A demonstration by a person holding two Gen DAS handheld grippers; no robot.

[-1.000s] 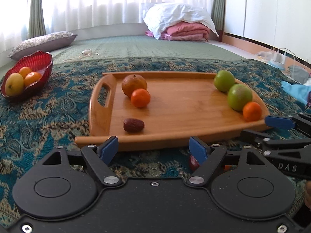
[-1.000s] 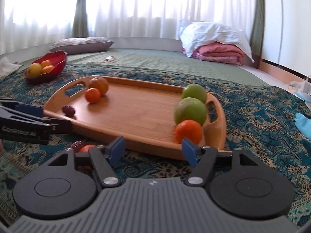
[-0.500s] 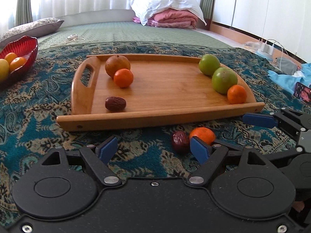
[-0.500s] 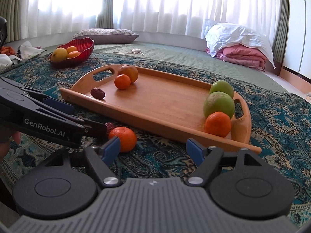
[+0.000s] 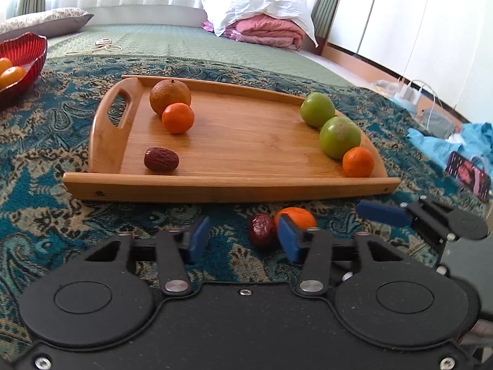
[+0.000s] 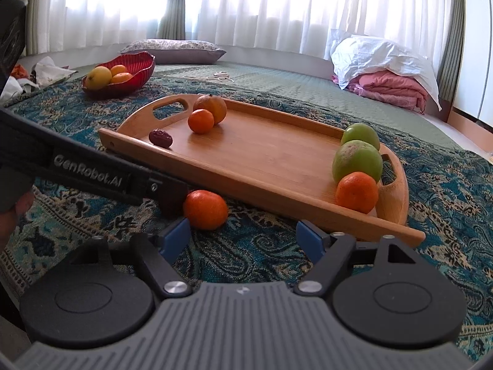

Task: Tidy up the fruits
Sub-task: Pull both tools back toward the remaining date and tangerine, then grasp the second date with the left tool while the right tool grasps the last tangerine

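A wooden tray lies on the patterned cloth. On its left side are a brownish orange, a small orange and a date. On its right are two green fruits and an orange. A loose date and a loose orange lie on the cloth before the tray. My left gripper is closing, with the loose date between its jaws near the right pad and the left pad clear of it. My right gripper is open and holds nothing, and the loose orange lies just ahead of its left finger.
A red bowl with yellow and orange fruit stands far left on the cloth. A pillow and folded bedding lie at the back. A phone, blue cloth and cables sit off the right edge.
The left gripper's jaws have narrowed around the loose date. Both views have tipped and rolled slightly, bringing the loose date and orange into fuller view. The fruit has not moved.
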